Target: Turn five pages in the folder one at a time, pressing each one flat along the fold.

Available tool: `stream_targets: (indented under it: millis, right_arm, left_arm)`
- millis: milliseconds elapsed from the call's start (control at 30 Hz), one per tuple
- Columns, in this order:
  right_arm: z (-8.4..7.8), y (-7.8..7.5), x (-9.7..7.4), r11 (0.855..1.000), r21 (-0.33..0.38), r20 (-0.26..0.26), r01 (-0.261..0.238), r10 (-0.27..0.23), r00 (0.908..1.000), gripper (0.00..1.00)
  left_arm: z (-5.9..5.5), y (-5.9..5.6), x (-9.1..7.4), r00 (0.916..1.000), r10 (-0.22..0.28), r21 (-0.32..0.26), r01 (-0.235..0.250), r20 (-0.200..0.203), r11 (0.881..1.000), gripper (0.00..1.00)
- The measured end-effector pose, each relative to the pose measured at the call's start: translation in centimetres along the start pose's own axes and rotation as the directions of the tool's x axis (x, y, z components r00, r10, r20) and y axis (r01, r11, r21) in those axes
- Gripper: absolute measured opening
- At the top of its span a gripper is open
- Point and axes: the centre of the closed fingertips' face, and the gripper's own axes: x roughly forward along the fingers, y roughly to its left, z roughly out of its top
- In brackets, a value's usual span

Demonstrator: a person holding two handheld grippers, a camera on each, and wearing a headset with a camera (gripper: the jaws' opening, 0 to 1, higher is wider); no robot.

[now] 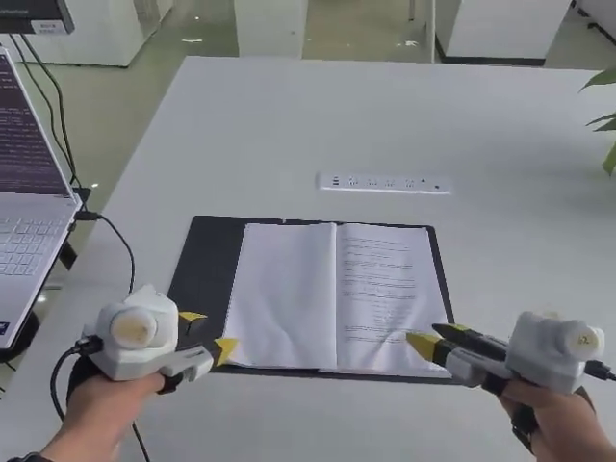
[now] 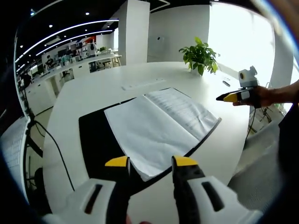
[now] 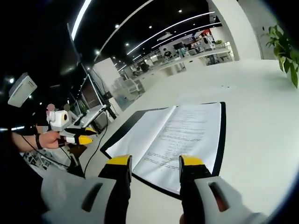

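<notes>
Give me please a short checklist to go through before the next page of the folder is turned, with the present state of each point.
1. The folder lies open on the table: ok.
2. The right gripper is open and empty, at the lower right corner of the printed page: ok.
3. The left gripper is open and empty, at the lower corner of the blank page: ok.
4. The blank page is pressed flat along the fold: cannot tell.
5. The printed page's corner offers a single sheet: cannot tell.
6. The power strip lies apart from the folder: ok.
</notes>
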Motion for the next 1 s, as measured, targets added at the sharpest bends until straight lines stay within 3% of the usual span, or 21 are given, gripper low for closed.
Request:
stream_targets:
  millis: [200,267,333,400,467,733,800,1000]
  right_arm:
    - [1.3,-0.1,-2.7,0.999,-0.015,0.049,0.038,-0.037,0.9981,0.47]
    - [1.5,0.0,-3.6,0.999,-0.017,0.070,0.049,-0.048,0.9964,0.48]
    - [1.6,0.1,-4.3,0.998,-0.007,0.082,0.063,-0.062,0.9947,0.49]
    - [1.1,-0.1,-5.2,0.996,-0.006,0.082,0.092,-0.091,0.9924,0.51]
    - [0.8,0.0,-5.8,0.995,0.004,0.087,0.104,-0.104,0.9907,0.52]
    - [0.5,0.6,-7.5,0.991,0.044,0.114,0.124,-0.128,0.9852,0.59]
    - [0.9,1.0,-7.8,0.991,0.086,0.156,0.103,-0.115,0.9809,0.60]
    - [0.3,1.1,-8.4,0.991,0.061,0.138,0.117,-0.125,0.9824,0.65]
  left_arm:
    - [1.1,-0.9,-1.5,0.9998,0.003,0.023,-0.004,0.022,1.000,0.41]
    - [1.0,-1.2,-2.0,0.9998,0.006,0.021,-0.006,0.020,1.000,0.44]
    - [0.8,-1.4,-2.5,0.9998,0.011,0.006,-0.011,0.015,1.000,0.49]
    - [0.9,-1.7,-3.3,0.9987,0.020,-0.039,-0.018,0.047,0.999,0.50]
    - [0.8,-1.6,-3.8,0.9982,0.032,-0.043,-0.030,0.051,0.999,0.52]
    - [1.5,-1.4,-5.8,0.9940,0.068,-0.063,-0.063,0.085,0.996,0.62]
    - [1.6,-1.1,-5.9,0.9930,0.079,-0.075,-0.073,0.088,0.994,0.63]
    - [2.0,-1.2,-6.2,0.9910,0.092,-0.078,-0.085,0.097,0.993,0.66]
